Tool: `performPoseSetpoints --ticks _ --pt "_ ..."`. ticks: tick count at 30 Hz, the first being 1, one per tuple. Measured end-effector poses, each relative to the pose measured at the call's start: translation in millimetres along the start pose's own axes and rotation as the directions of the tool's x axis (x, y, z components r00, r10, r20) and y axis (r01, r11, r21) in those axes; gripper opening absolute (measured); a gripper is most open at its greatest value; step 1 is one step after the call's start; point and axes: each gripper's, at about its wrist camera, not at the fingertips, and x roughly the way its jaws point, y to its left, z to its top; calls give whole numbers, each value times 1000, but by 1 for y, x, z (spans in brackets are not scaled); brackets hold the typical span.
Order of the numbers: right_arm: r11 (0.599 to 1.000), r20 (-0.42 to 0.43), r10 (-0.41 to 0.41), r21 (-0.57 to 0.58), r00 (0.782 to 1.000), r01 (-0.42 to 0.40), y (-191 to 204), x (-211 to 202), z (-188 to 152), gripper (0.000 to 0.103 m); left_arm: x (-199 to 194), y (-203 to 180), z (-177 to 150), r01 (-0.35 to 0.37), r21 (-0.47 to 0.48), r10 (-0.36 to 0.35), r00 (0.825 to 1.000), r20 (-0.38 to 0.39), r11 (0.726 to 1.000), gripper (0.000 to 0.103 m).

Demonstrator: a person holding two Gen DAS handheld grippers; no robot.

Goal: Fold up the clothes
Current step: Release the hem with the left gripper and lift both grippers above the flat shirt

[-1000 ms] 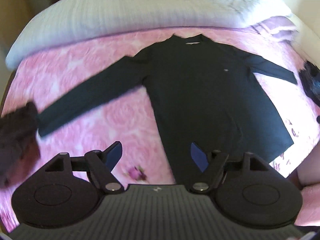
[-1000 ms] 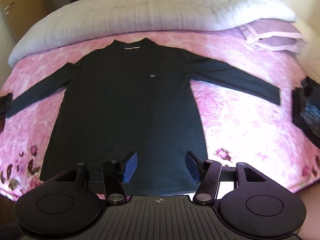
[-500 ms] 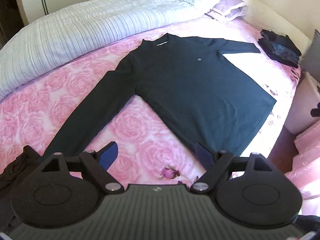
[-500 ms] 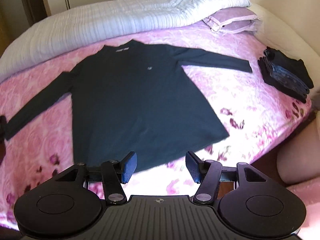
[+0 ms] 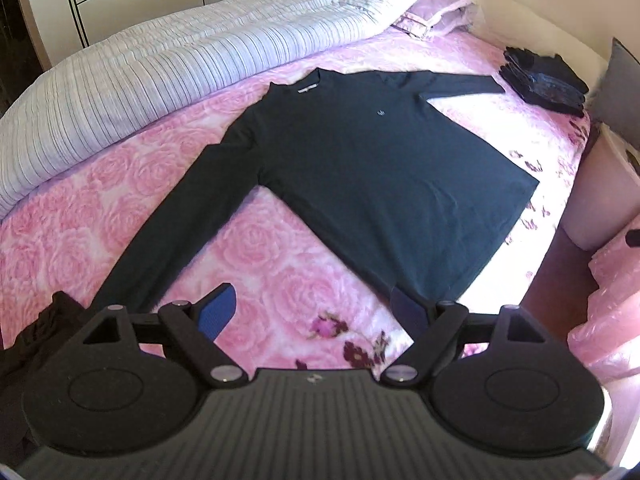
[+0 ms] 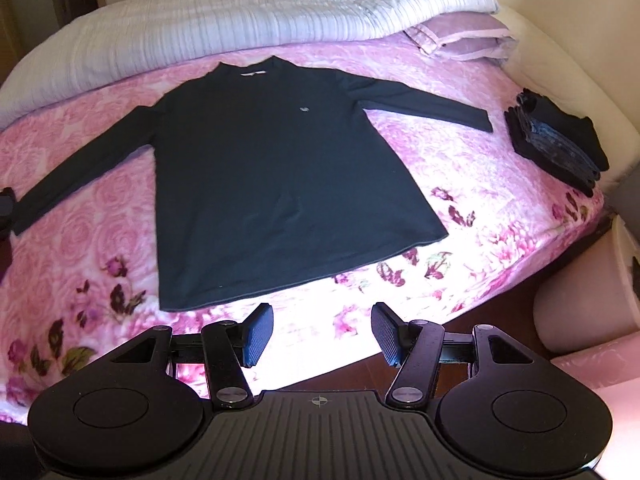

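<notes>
A dark long-sleeved shirt point(image 5: 372, 176) point(image 6: 272, 184) lies flat and face up on the pink rose-print bedspread point(image 5: 280, 280) point(image 6: 460, 176), both sleeves spread out to the sides. My left gripper point(image 5: 316, 312) hovers open over the bedspread between the near sleeve and the hem corner, with nothing between its fingers. My right gripper point(image 6: 322, 334) stands open just below the shirt's hem, near the bed's front edge, and holds nothing.
A stack of folded dark clothes point(image 5: 544, 80) point(image 6: 556, 144) sits at the bed's right side. A striped quilt point(image 5: 180, 48) point(image 6: 248, 20) and a lilac pillow point(image 6: 464, 40) lie along the back. A dark garment point(image 5: 36, 332) lies by the left sleeve's end. Floor and pink bags point(image 5: 608, 312) lie to the right.
Both grippers have pulled back from the shirt; the right one now sits off the hem instead of over it. The left view has rolled, and the left jaws stand wider.
</notes>
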Motion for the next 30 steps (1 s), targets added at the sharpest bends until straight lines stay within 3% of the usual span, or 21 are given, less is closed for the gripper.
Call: performPoseSetpoints --ticks 10,22,30 --pt "999 0 49 -2 999 -49 3 -5 -23 58 -16 -7 -27 -44 -9 44 999 -18 999 82" --pt "996 -7 79 -49 997 -79 7 3 -25 58 -29 -6 -39 -99 -44 99 995 -12 994 82" --pt "962 41 183 -214 982 -170 45 14 -17 58 -42 26 -69 -194 -65 193 981 -24 979 82"
